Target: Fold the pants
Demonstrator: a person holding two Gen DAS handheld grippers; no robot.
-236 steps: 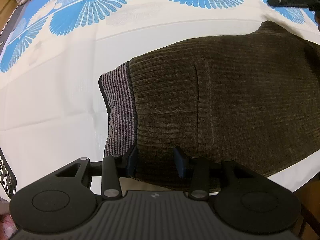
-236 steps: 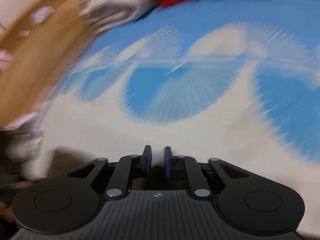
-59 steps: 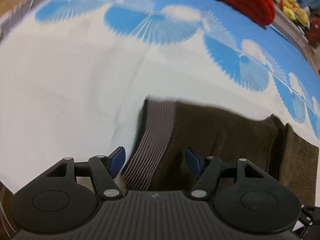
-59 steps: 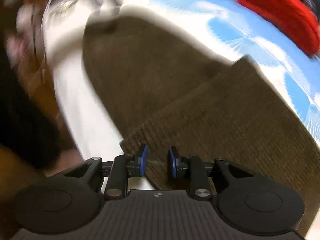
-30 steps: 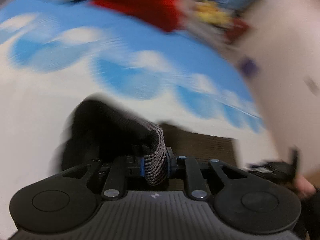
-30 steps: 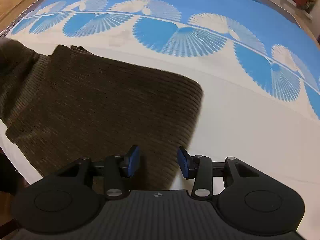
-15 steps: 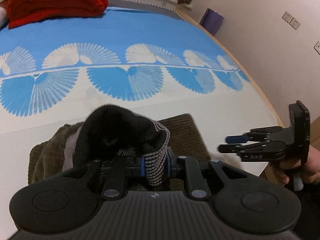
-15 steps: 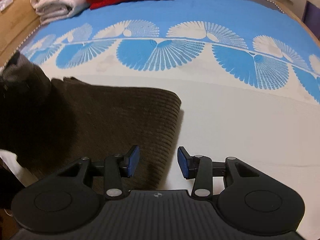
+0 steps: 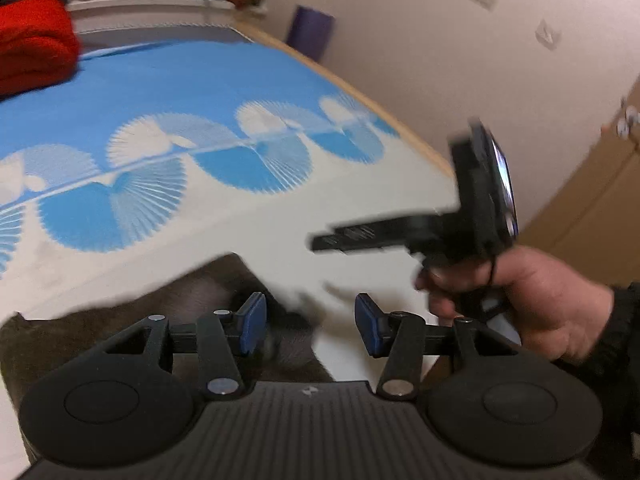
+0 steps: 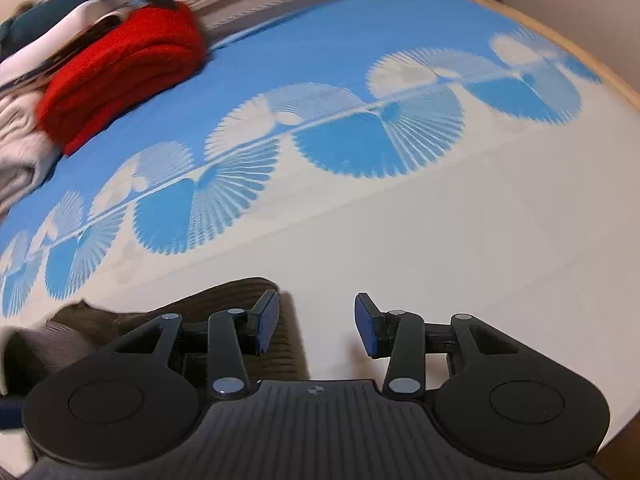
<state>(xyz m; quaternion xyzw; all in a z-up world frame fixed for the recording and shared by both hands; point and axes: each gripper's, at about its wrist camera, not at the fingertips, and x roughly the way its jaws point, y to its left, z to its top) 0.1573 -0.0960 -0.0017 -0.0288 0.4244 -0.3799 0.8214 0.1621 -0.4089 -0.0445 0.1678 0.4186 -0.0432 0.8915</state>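
On a bed spread with a blue-and-white fan-patterned sheet, the dark brown ribbed corduroy pants lie bunched near the front edge, apparently set down partway through a fold. The left gripper hovers above them, its jaws opening with nothing pressed between the blue pads; the cloth sits under and left of the left pad, blurred. The right gripper, carried in the person's right hand, stands half open and empty, the pants' ribbed edge just beneath its left finger, likely poised to tidy the stack. A folded red blanket rests far behind.
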